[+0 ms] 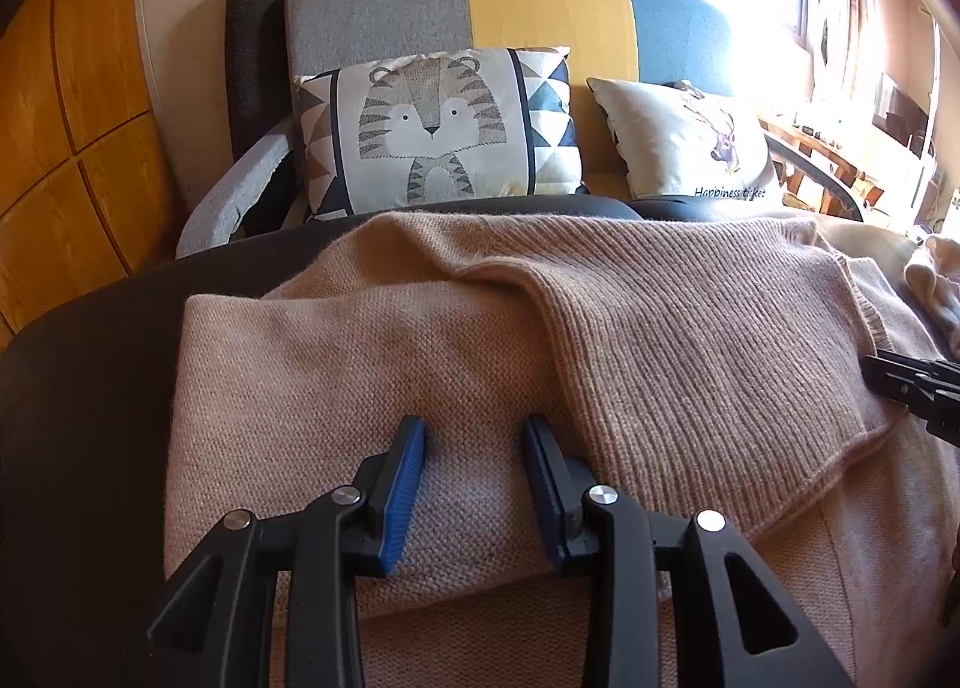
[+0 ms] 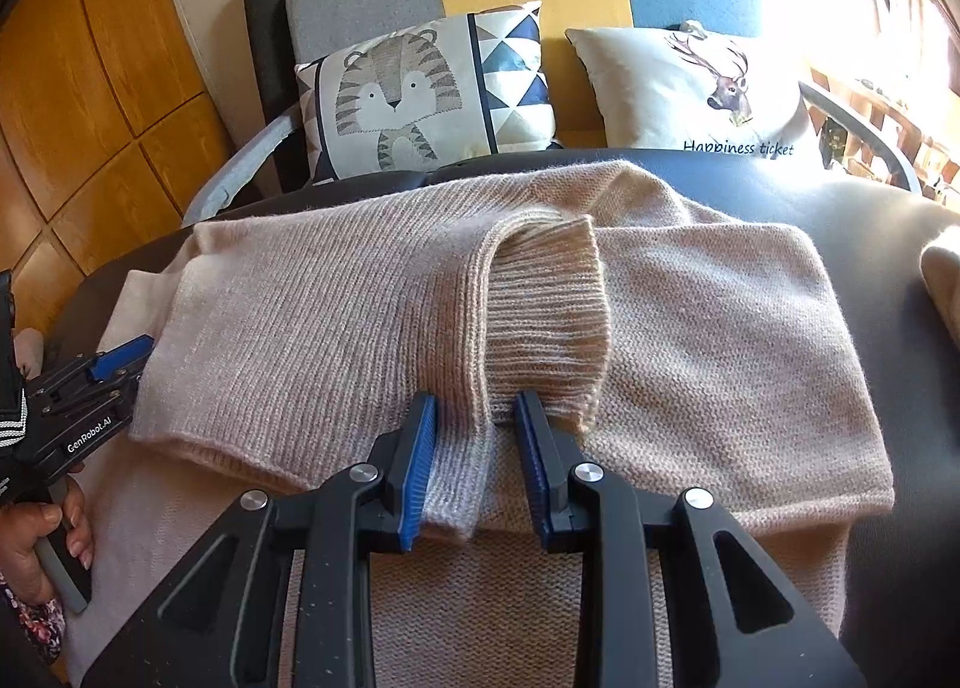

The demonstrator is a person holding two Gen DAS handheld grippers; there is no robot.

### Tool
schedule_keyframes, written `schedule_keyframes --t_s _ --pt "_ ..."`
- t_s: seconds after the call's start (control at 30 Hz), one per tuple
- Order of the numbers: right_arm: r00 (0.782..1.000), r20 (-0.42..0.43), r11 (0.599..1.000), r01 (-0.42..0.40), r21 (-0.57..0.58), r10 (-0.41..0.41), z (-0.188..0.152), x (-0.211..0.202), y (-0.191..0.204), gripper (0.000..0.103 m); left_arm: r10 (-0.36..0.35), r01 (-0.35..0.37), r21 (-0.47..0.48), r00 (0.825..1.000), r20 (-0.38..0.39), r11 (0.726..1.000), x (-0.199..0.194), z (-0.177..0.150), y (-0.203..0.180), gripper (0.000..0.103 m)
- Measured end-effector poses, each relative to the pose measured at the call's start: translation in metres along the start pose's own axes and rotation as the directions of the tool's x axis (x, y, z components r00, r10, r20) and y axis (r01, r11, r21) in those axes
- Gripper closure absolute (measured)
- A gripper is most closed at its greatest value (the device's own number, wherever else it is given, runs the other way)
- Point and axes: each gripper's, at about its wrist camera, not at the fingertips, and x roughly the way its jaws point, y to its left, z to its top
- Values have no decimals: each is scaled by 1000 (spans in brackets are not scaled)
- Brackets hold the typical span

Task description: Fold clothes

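On the dark table (image 2: pixel 888 364) we saw the pink sweater (image 2: pixel 312 328) lying folded, a sleeve across it. Our left gripper (image 1: pixel 474 436) stood parted above the knit, gripping nothing. Our right gripper (image 2: pixel 474 418) was half-open astride the sleeve's ribbed cuff (image 2: pixel 552 322); whether its pads pressed was unclear.

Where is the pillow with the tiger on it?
The tiger pillow leans on the armchair's grey back, behind the pink sweater. In both views the deer pillow sits to its right.
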Motion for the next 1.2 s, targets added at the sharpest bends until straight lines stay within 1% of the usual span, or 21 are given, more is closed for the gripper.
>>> schedule_keyframes --t_s 0.2,0.23,0.33,0.37,0.43,0.5,0.53,0.6,0.67,0.7,0.83,0.93,1.03,1.1,1.2 --pt "1000 -6 1000 11 -20 -11 9 4 1 74 8 -8 4 1000 4 1000 1 3 0 67" --pt "1000 -7 1000 11 -22 -11 10 4 1 73 7 -7 4 1000 2 1000 1 3 0 67" --pt "999 -24 1000 -31 -3 31 14 -5 -4 72 3 -3 6 1000 -8 1000 0 6 0 67" --pt "998 -25 998 -56 20 56 14 -14 -7 72 -13 13 3 1000 -14 1000 -2 8 2 67" --pt "997 -8 996 -81 32 81 9 -35 -8 71 -34 34 -18 999 -33 999 -8 9 8 68" --pt "998 1 998 -65 9 65 -1 -58 -4 66 -62 59 -79 998 -33 995 -21 7 13 68" --pt "997 -2 997 -72 -2 72 -9 -66 -3 62 -83 80 -111 996 -25 991 -29 3 14 68" --pt "996 -8 996 -92 -23 91 -23 -82 0 59 -139 134 -155 990 -20 979 -44 -6 12 68" --pt "996 -25 996 -82 -39 81 -38 -90 1 59 -203 196 -150 979 -30 969 -59 -17 3 68" --pt "997 -34 996 -76 -48 75 -46 -93 2 59 -215 210 -124 976 -33 970 -67 -23 -4 68" --pt "998 -44 996 -36 -78 33 -73 -106 7 59 -216 216 5 976 -11 976 -98 -49 -31 68" --pt "999 -43 997 -24 -76 21 -88 -114 8 59 -210 211 41 978 -18 977 -111 -67 -41 68" --pt "999 -53 997 -12 -71 9 -98 -120 7 59 -193 195 41 980 -47 980 -113 -83 -40 68" --pt "998 -59 997 1 -76 -6 -106 -123 7 59 -183 184 5 981 -67 983 -113 -94 -34 68" --pt "997 -74 997 18 -75 -23 -116 -122 4 59 -201 198 -52 978 -50 979 -115 -101 -22 68"
